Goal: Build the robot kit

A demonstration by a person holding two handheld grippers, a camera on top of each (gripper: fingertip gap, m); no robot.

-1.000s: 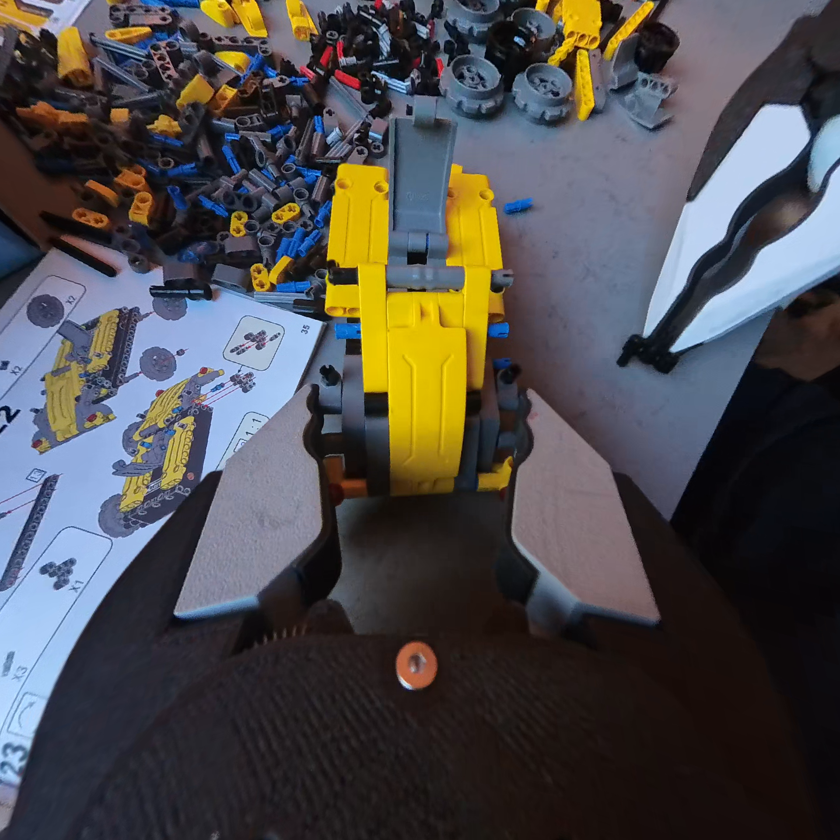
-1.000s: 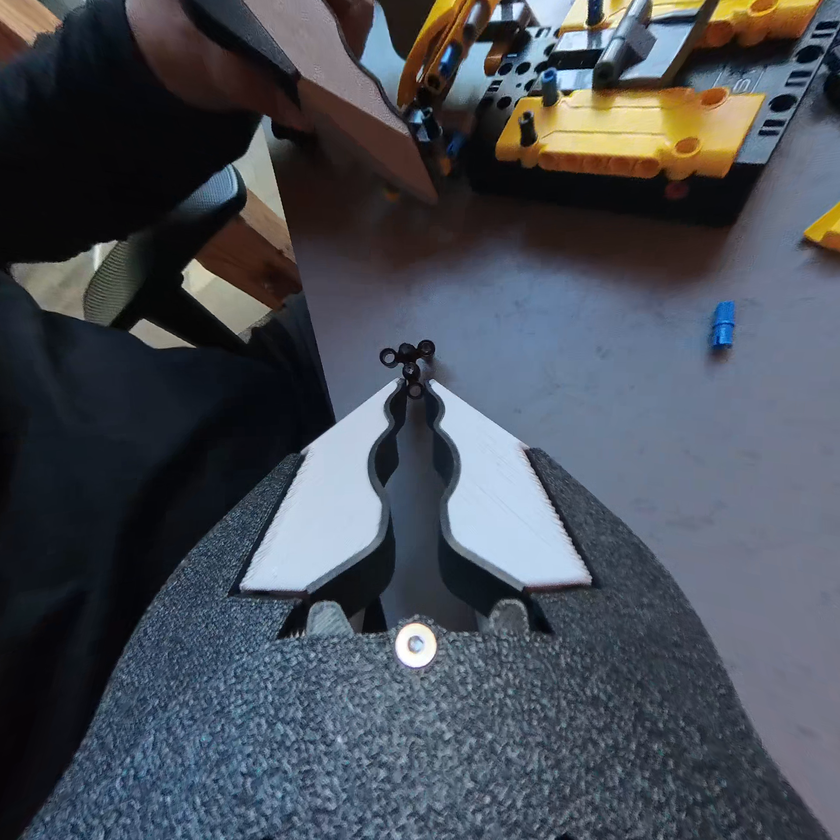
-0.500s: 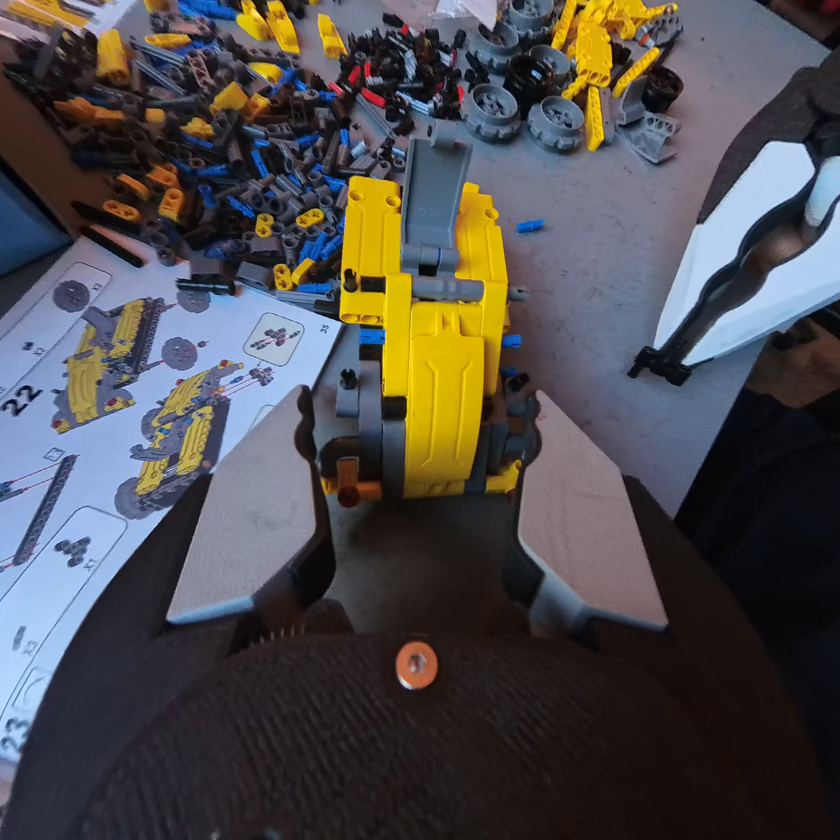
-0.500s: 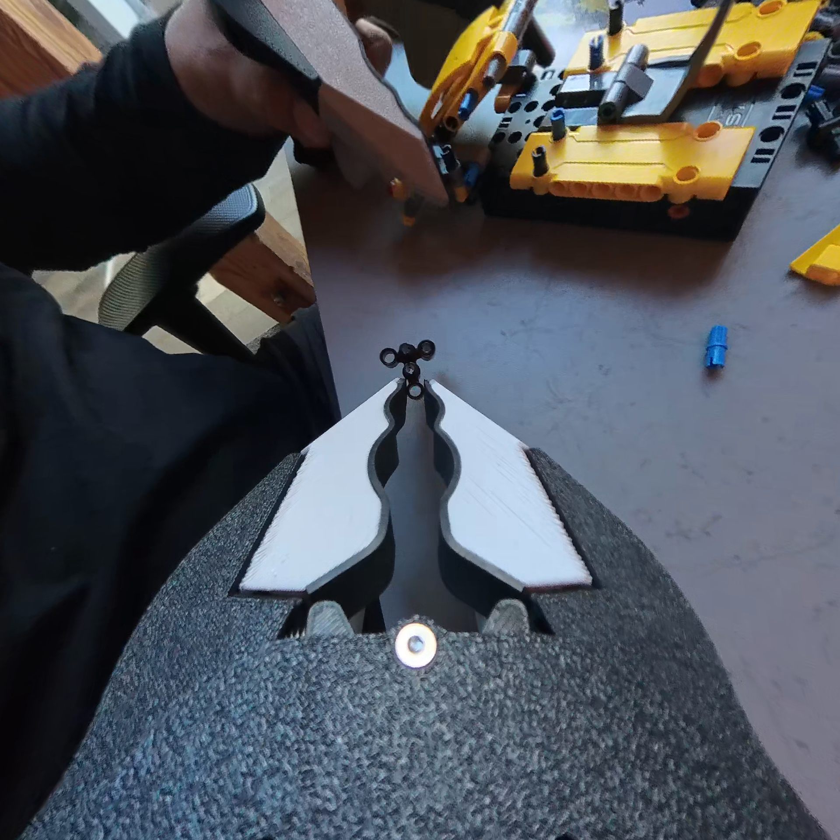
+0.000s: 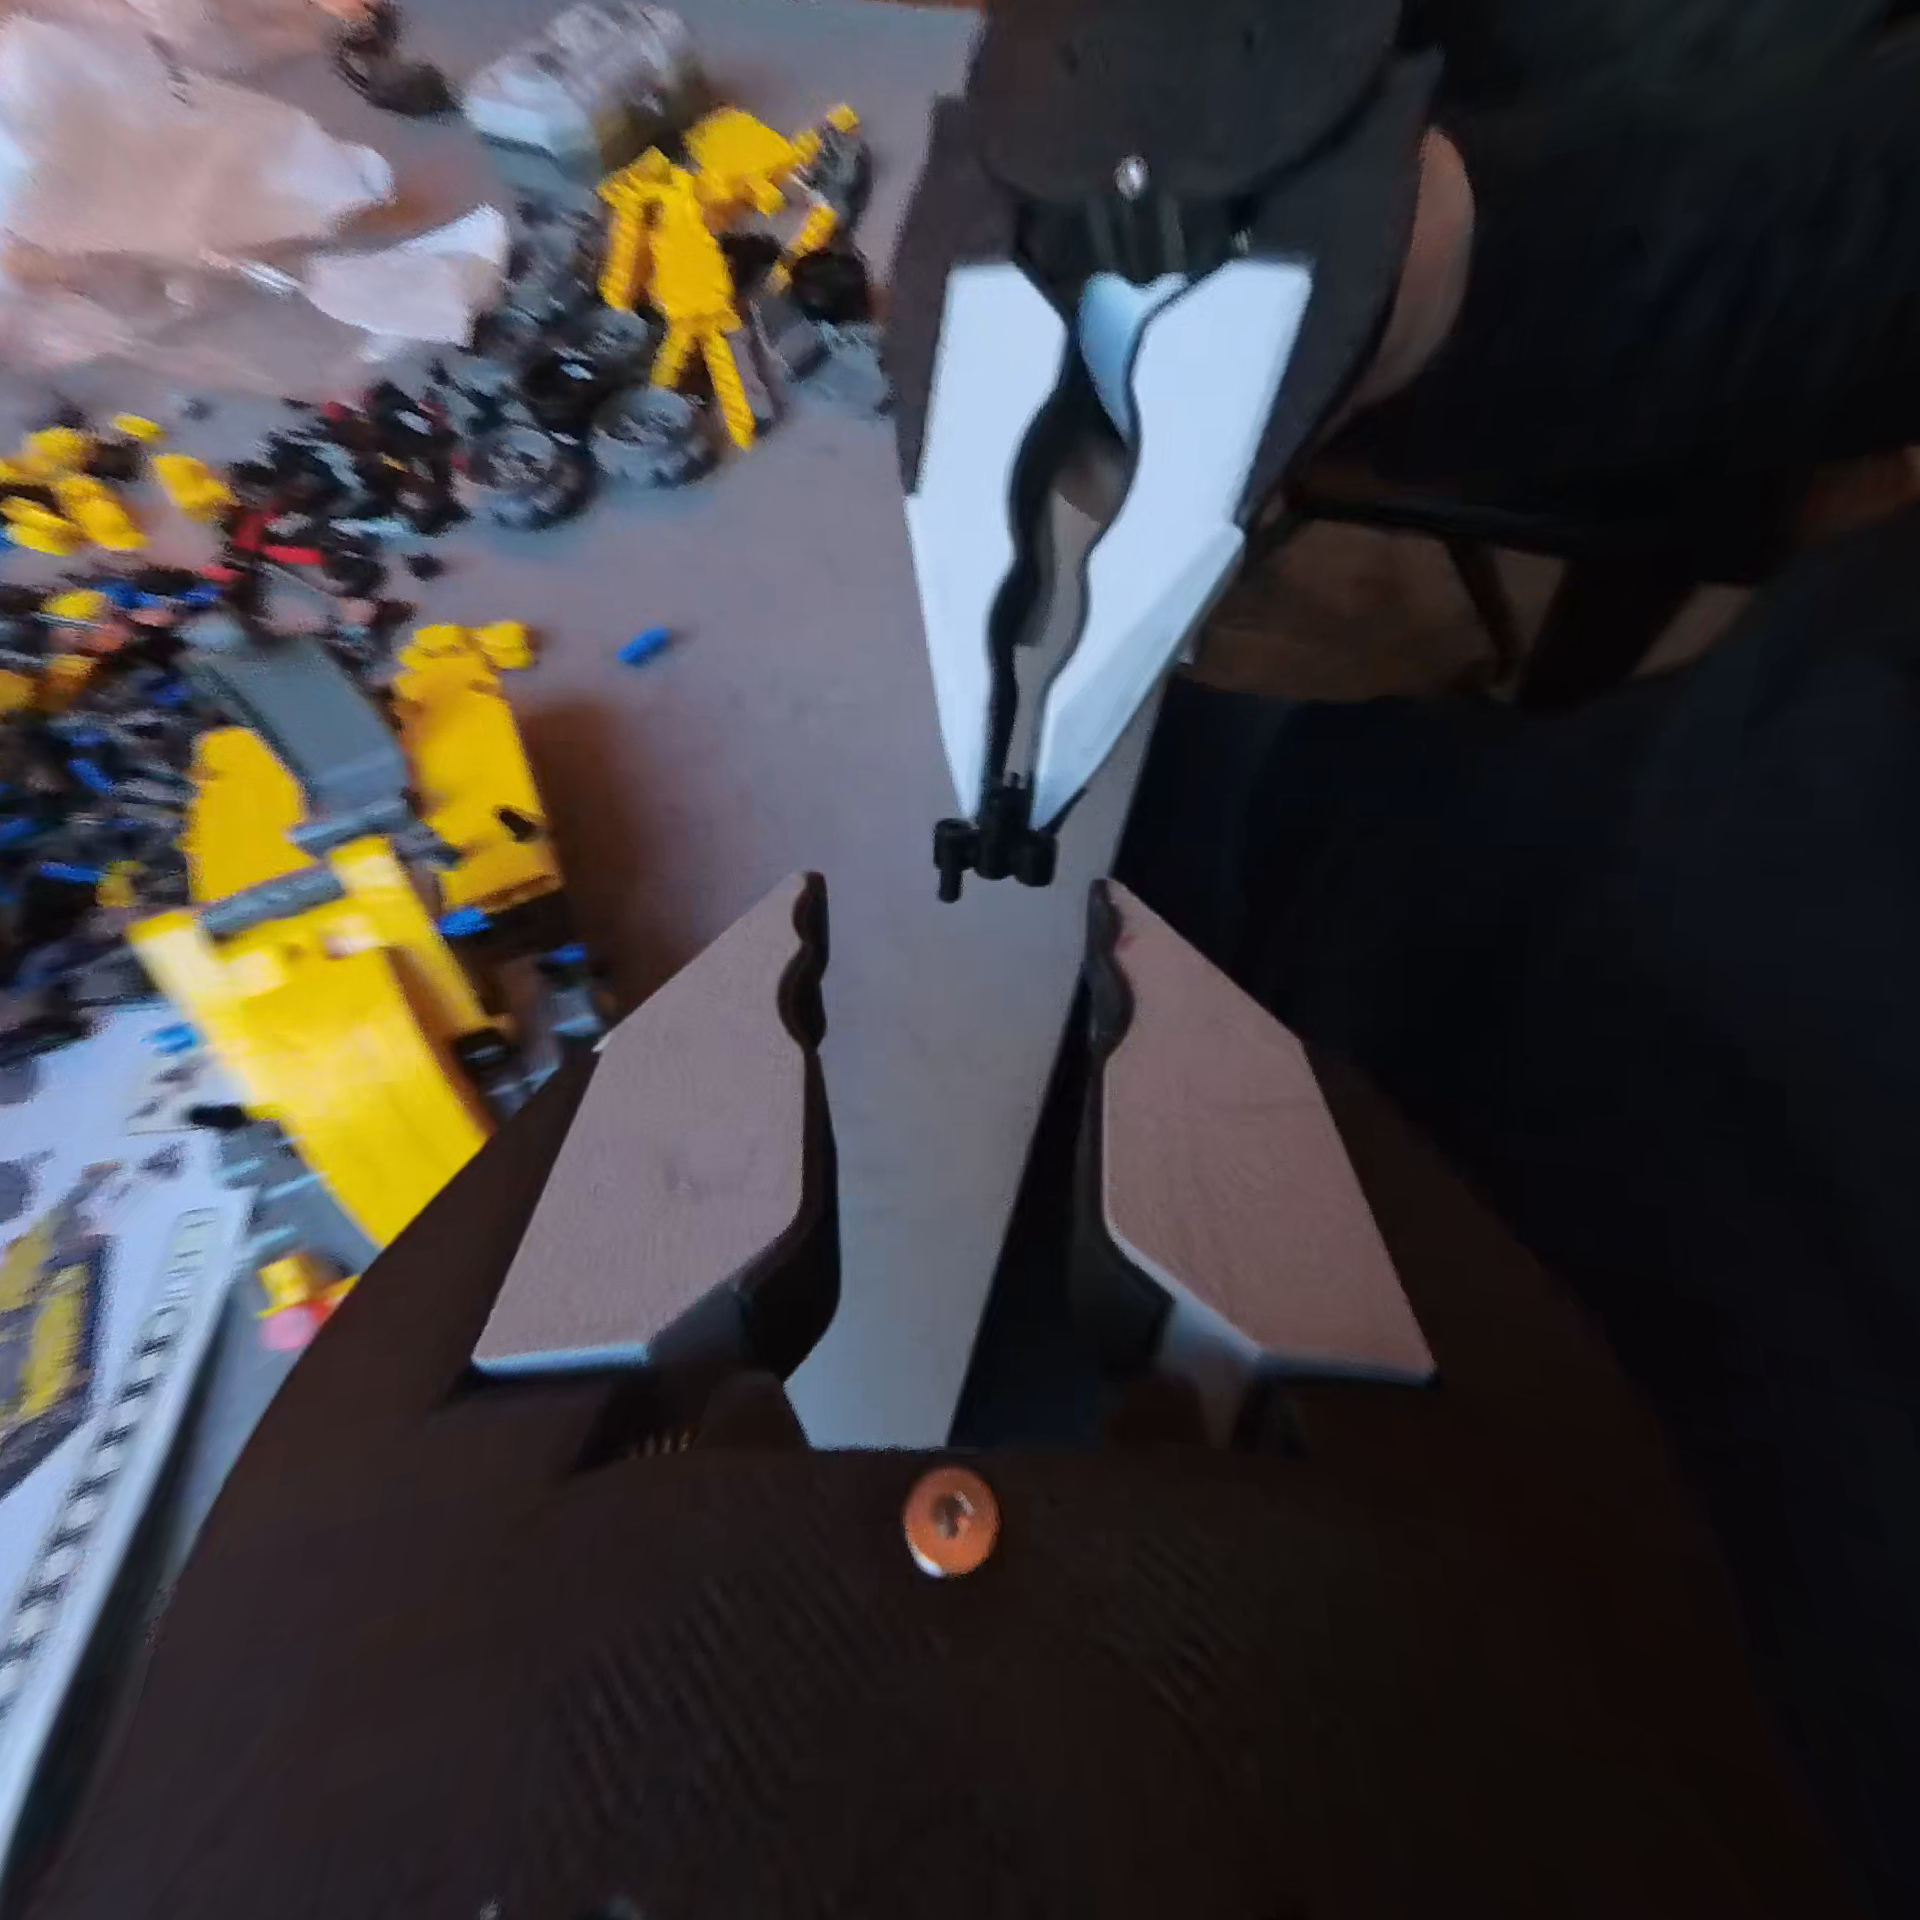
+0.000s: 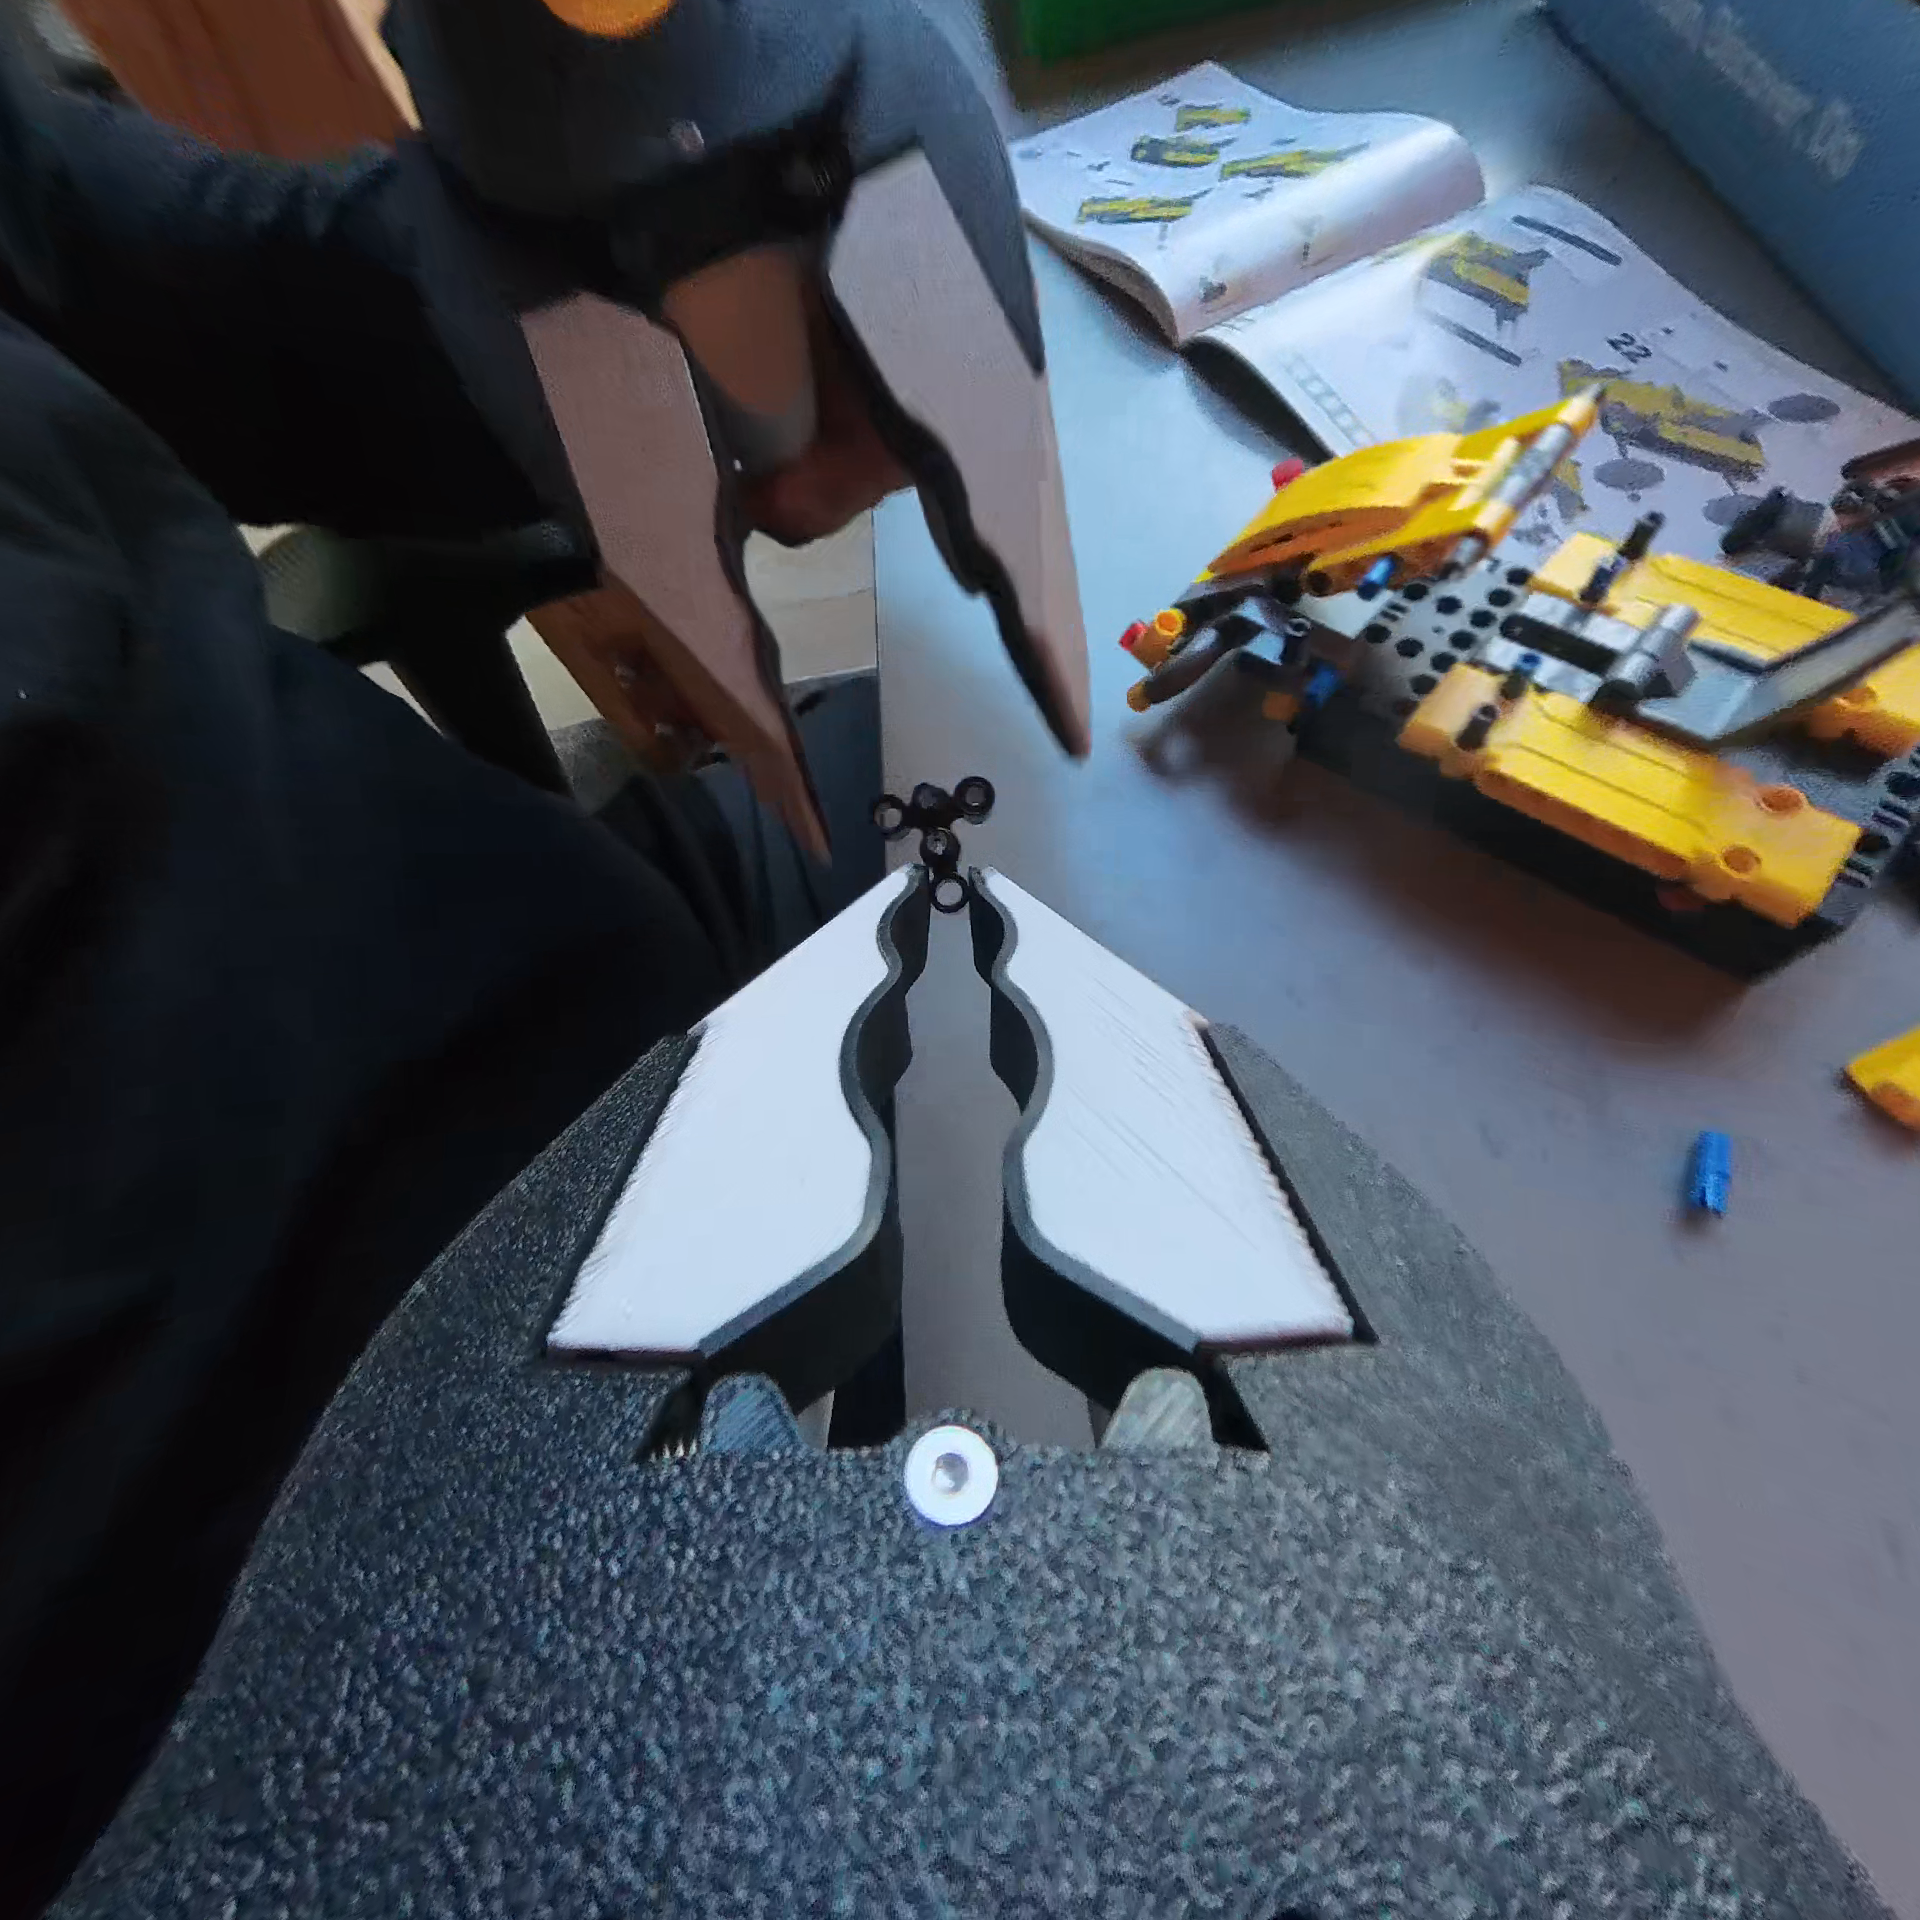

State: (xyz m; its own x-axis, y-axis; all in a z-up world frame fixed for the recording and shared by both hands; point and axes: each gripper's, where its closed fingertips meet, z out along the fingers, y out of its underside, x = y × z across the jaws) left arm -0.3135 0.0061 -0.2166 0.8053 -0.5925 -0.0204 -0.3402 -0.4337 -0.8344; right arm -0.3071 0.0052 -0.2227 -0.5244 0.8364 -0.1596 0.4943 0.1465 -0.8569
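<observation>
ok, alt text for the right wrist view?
The right gripper pinches a small black connector at its fingertips above a grey table. The open left gripper points at it from above; a yellow model, booklet and blue pin lie right.

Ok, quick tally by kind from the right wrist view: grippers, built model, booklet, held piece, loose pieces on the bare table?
grippers: 2 (left gripper, right gripper)
yellow model: 1
instruction booklet: 1
black connector piece, held by the right gripper: 1
blue pin: 1
yellow piece at the right edge: 1
Total: 7
</observation>
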